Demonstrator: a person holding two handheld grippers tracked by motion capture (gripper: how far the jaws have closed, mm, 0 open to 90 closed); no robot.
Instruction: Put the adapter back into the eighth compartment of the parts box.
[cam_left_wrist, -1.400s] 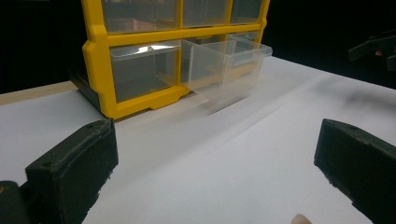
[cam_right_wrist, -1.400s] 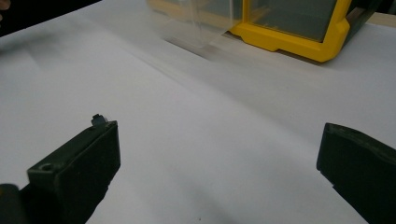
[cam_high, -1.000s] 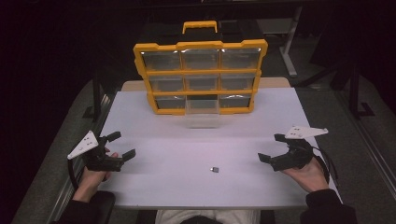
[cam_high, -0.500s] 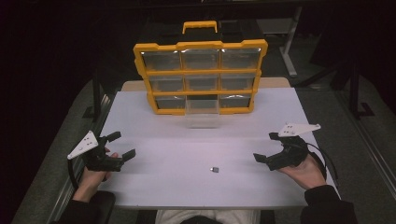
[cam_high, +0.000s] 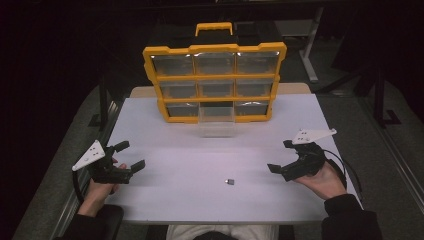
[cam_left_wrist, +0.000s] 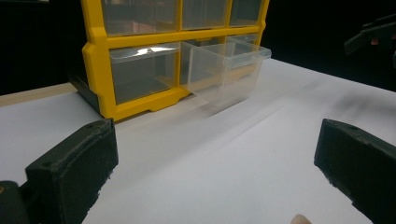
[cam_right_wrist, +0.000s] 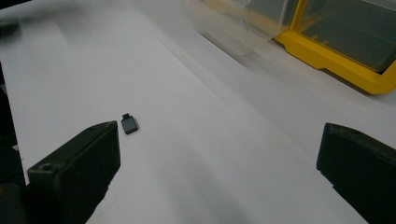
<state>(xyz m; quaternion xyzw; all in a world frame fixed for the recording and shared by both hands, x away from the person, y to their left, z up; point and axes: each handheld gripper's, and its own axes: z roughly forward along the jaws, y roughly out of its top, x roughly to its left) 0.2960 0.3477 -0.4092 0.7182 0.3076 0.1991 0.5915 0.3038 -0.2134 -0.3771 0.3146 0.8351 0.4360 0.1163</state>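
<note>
Small black adapter-like part (cam_high: 230, 181) lies flat on the white table (cam_high: 200, 205), near the front edge, between both grippers, closer to the right one. Right gripper (cam_high: 282, 156), jaws spread wide and empty, points toward it. Left gripper (cam_high: 130, 155) sits at the table's left edge, jaws likewise apart, holding nothing. Farther back, a clear drawer (cam_high: 216, 120) sticks out of the bottom row of the yellow organizer case (cam_high: 215, 77).
</note>
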